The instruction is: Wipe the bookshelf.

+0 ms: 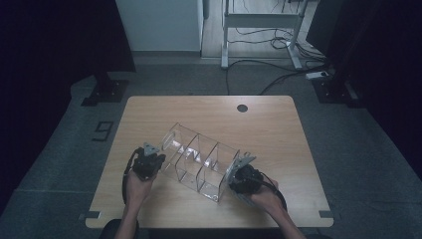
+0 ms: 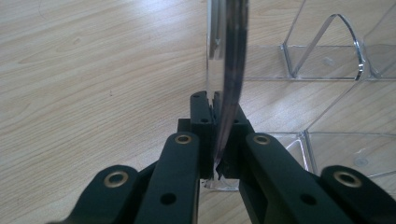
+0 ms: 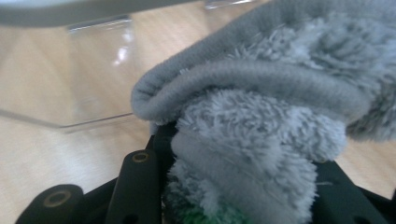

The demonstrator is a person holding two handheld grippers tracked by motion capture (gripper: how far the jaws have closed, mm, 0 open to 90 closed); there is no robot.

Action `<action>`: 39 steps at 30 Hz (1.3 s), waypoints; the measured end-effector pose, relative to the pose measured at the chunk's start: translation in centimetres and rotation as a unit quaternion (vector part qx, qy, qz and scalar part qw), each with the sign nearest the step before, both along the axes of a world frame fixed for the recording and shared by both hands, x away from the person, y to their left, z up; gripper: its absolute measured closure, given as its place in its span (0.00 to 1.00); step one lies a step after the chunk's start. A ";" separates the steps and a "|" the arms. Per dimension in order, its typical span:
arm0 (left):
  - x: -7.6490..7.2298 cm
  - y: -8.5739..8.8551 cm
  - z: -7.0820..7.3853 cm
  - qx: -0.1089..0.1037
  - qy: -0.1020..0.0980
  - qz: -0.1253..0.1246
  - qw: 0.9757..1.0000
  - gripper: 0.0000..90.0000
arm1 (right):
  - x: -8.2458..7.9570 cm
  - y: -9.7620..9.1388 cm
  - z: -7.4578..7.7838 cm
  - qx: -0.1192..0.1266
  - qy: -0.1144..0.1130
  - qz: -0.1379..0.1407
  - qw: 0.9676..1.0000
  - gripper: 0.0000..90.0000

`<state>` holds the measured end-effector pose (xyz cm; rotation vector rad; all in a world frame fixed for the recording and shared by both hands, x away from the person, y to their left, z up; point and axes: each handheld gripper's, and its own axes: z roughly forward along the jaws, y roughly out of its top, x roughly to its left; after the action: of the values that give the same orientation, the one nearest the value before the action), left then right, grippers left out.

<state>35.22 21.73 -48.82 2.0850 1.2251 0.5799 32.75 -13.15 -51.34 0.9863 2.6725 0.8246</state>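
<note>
Right gripper view: grey cloth [image 3: 261, 140] hiding right tool's [image 3: 233, 186] pads.

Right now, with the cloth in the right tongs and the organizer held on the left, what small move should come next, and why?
Probably press the cloth against the organizer wall beside it and wipe. The left tongs are shut on its wall edge, steadying it; the right tongs sit at its other end.

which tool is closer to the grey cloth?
Right. The right tool is clamped on the grey cloth at one end of the clear organizer; the left tool grips its opposite end wall.
</note>
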 end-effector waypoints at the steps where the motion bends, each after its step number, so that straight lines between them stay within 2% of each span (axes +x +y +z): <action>1: 0.0 0.0 0.0 0.001 0.000 0.000 1.000 0.97 | -0.3 0.1 0.0 0.001 0.003 0.003 1.000 0.64; 8: 0.0 -0.1 0.0 0.003 -0.001 0.001 1.000 0.97 | -1.9 0.9 0.1 0.005 0.007 0.033 0.999 0.64; 26: -0.1 -0.4 0.1 0.011 0.004 0.011 1.000 0.96 | -4.4 2.2 0.3 0.016 0.023 0.063 0.998 0.64; 33: -0.1 -0.2 0.0 0.003 0.003 0.007 1.000 0.96 | -4.3 2.1 0.4 0.007 0.018 0.070 0.997 0.64; 39: -0.1 -0.2 0.0 0.001 -0.001 -0.004 1.000 0.96 | -3.5 0.7 0.9 0.004 0.012 0.048 0.999 0.65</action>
<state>35.16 21.51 -48.86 2.0904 1.2133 0.5808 29.24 -12.42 -50.40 0.8803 2.7578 0.8469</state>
